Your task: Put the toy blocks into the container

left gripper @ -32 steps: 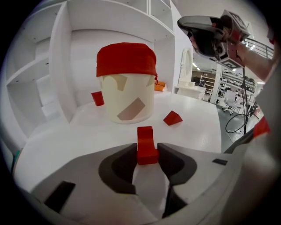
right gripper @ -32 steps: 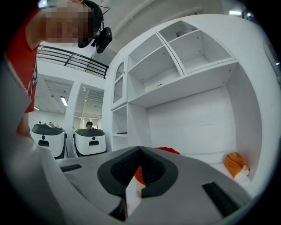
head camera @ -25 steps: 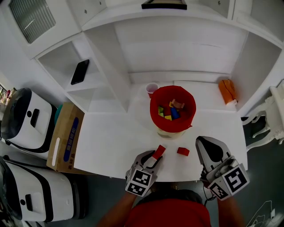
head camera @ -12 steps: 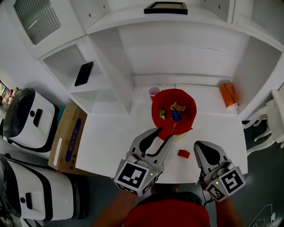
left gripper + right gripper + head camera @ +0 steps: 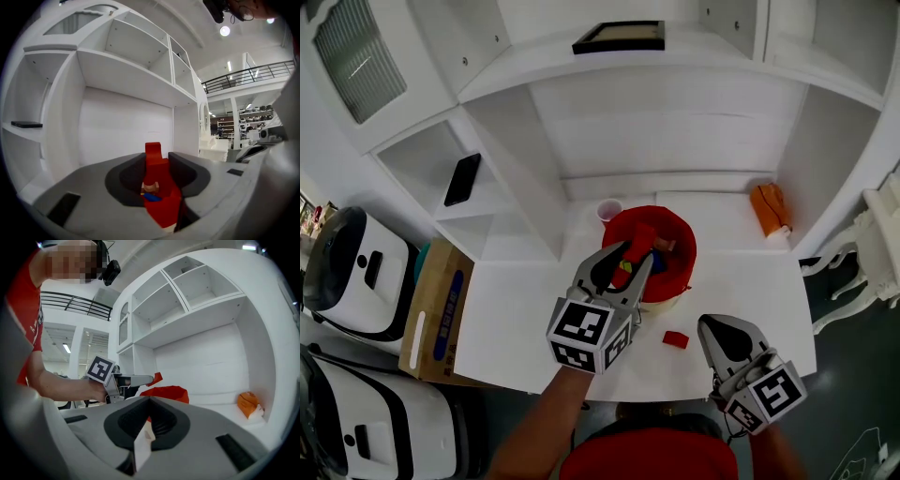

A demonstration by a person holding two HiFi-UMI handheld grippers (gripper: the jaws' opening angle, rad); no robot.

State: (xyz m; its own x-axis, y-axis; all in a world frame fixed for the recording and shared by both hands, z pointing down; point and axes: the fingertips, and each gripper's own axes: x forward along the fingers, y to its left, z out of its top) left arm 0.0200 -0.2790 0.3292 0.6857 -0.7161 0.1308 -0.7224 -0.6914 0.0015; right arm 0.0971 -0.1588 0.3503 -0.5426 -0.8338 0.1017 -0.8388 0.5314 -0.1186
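In the head view my left gripper [image 5: 637, 251] is shut on a red toy block [image 5: 643, 234] and holds it over the red container [image 5: 675, 272], which has several coloured blocks in it. The left gripper view shows that block [image 5: 153, 153] upright between the jaws, with the container [image 5: 164, 208] below. A second red block [image 5: 676, 339] lies on the white table [image 5: 516, 319] in front of the container. To the right of it my right gripper [image 5: 715, 325] rests shut and empty near the front edge. The right gripper view shows its closed jaws, the left gripper [image 5: 149, 378] and the container [image 5: 165, 392].
A pink cup [image 5: 607, 210] stands behind the container to its left. An orange bag [image 5: 769, 208] lies at the back right of the table. A phone [image 5: 462, 178] rests on a side shelf. A cardboard box [image 5: 436, 300] and white appliances [image 5: 347, 272] stand on the left floor.
My left gripper lifted the red block from near the table's front edge and carried it up and forward to above the red container. The right gripper stayed put.
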